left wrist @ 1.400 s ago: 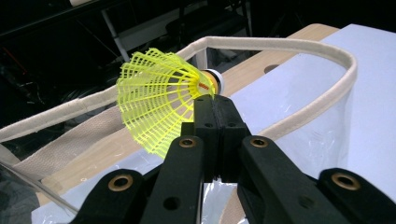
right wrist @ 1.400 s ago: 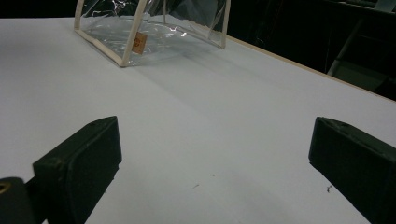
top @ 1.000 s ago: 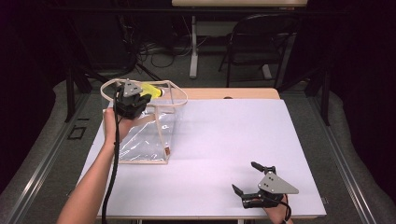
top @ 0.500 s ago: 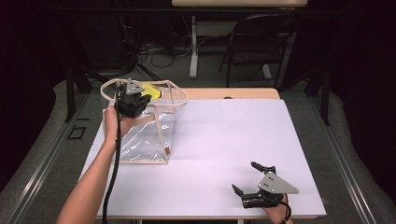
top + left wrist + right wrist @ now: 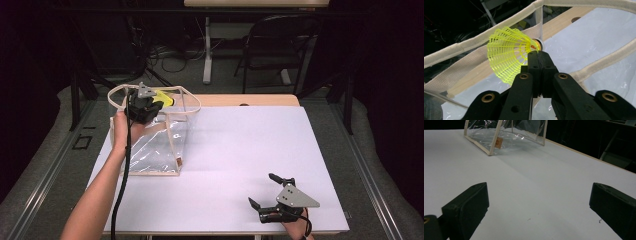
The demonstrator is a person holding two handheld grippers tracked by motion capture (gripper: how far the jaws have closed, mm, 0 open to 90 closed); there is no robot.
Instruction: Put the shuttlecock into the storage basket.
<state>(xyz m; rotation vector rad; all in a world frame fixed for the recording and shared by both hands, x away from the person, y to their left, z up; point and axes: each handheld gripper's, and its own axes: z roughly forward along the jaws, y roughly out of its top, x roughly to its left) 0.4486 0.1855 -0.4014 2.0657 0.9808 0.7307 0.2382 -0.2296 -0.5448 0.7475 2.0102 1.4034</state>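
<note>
A clear plastic bag (image 5: 156, 146) with beige trim and strap handles stands open at the table's left. Over its mouth my left gripper (image 5: 154, 103) is shut on the cork end of a yellow mesh shuttlecock (image 5: 163, 98). In the left gripper view the jaws (image 5: 539, 53) meet at the cork, the shuttlecock's skirt (image 5: 505, 56) fans out to the left, and the bag's rim (image 5: 474, 42) runs behind it. My right gripper (image 5: 260, 189) lies near the front right edge, open and with nothing between its fingers (image 5: 466, 205). The bag (image 5: 506, 135) shows far off in the right gripper view.
The white table top (image 5: 240, 150) has a wooden strip (image 5: 240, 100) along its far edge. Behind the table stand a dark chair (image 5: 280, 45) and a white table leg (image 5: 207, 50), with cables on the floor. The person's left forearm (image 5: 95, 200) reaches in from the bottom left.
</note>
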